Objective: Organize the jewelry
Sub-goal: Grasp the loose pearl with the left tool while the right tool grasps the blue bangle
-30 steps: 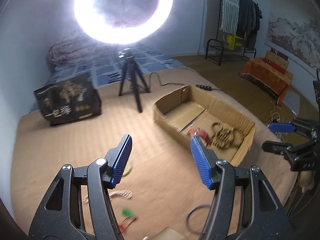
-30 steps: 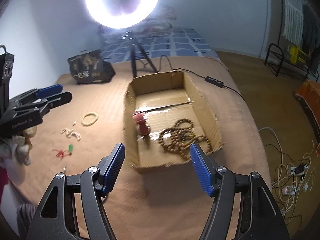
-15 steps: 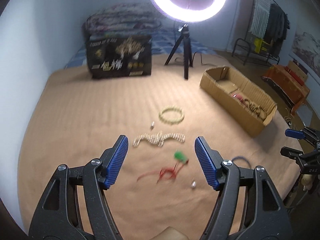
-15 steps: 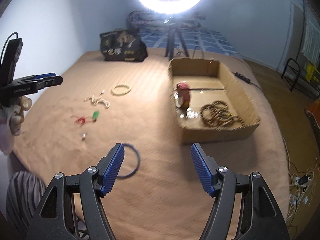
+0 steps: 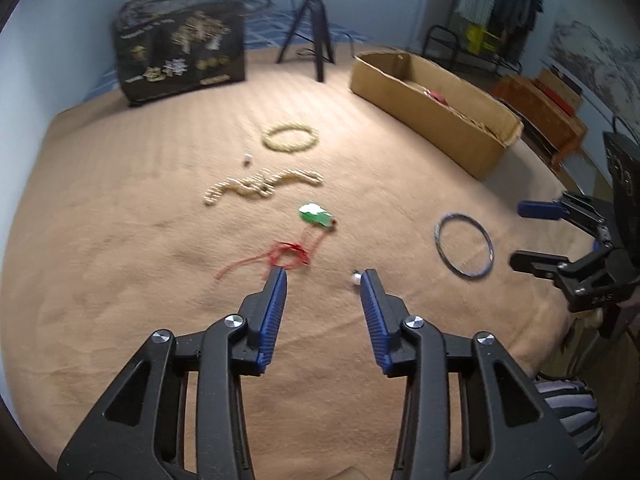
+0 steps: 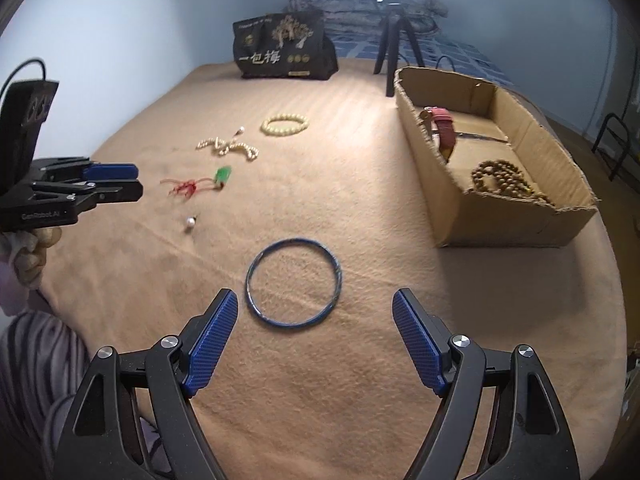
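The left gripper (image 5: 323,276) gapes empty over the red cord (image 5: 286,256), a pearl (image 5: 354,279) touching one finger. The right gripper (image 6: 314,308), wide and empty, faces the blue bangle (image 6: 294,282); the box (image 6: 452,196) sits beyond.

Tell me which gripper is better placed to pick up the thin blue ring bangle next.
Probably the right gripper: the thin blue ring bangle lies just ahead, between its open fingers. The left gripper points at the red cord instead.
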